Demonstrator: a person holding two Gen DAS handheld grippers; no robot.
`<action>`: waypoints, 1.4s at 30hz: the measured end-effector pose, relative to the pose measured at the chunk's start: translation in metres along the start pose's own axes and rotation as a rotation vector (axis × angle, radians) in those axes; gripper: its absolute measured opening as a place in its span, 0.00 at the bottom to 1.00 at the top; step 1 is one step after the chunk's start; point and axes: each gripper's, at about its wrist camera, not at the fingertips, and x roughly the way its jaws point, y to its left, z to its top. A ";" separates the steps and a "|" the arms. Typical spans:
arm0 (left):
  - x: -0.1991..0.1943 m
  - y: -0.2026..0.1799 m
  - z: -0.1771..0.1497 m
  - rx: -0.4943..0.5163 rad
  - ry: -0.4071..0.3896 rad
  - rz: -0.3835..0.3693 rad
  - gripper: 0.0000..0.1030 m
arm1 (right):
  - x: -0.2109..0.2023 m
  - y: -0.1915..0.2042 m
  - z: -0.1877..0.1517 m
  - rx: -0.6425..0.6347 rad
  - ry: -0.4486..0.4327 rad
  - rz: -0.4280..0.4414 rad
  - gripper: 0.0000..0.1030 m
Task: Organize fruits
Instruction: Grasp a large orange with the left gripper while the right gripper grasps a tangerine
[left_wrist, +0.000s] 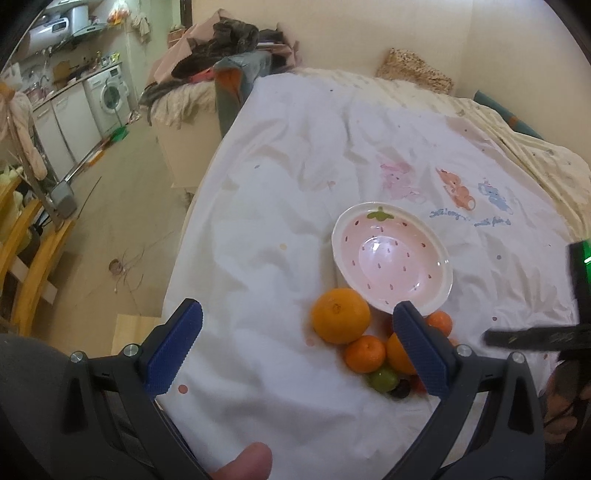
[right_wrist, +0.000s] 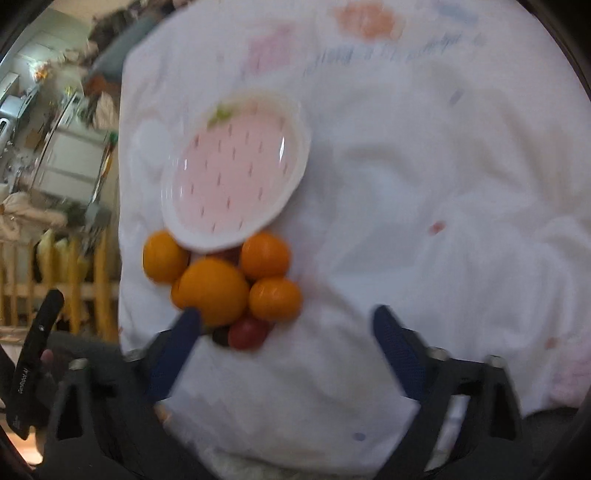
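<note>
A pink strawberry-patterned bowl (left_wrist: 388, 258) (right_wrist: 236, 173) lies empty on a white printed cloth (left_wrist: 280, 206). Fruit is clustered against its near rim: a large orange (left_wrist: 340, 315) (right_wrist: 214, 291), smaller mandarins (left_wrist: 365, 352) (right_wrist: 275, 299), a green grape (left_wrist: 384, 378), a dark grape (left_wrist: 400, 389) and a small red fruit (right_wrist: 247, 334). My left gripper (left_wrist: 298, 308) is open above the cloth, and its right finger (left_wrist: 421, 347) covers part of the cluster. My right gripper (right_wrist: 287, 313) is open just short of the fruit, pointing steeply down, with nothing gripped. That view is blurred.
The cloth covers a bed whose left edge (left_wrist: 192, 229) drops to the floor. A clothes pile (left_wrist: 221, 44) and a pillow (left_wrist: 413, 68) lie at the far end. Yellow wooden chairs (left_wrist: 26, 251) and a washing machine (left_wrist: 109, 94) stand to the left.
</note>
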 end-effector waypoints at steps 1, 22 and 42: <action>0.001 0.001 0.000 -0.004 0.004 0.001 0.99 | 0.010 0.000 0.001 0.000 0.033 -0.004 0.70; 0.036 0.001 -0.001 0.024 0.191 0.012 0.99 | -0.008 0.007 -0.003 -0.084 -0.053 0.024 0.41; 0.141 -0.048 0.006 0.138 0.490 -0.111 0.73 | -0.040 -0.013 -0.009 0.021 -0.187 0.062 0.42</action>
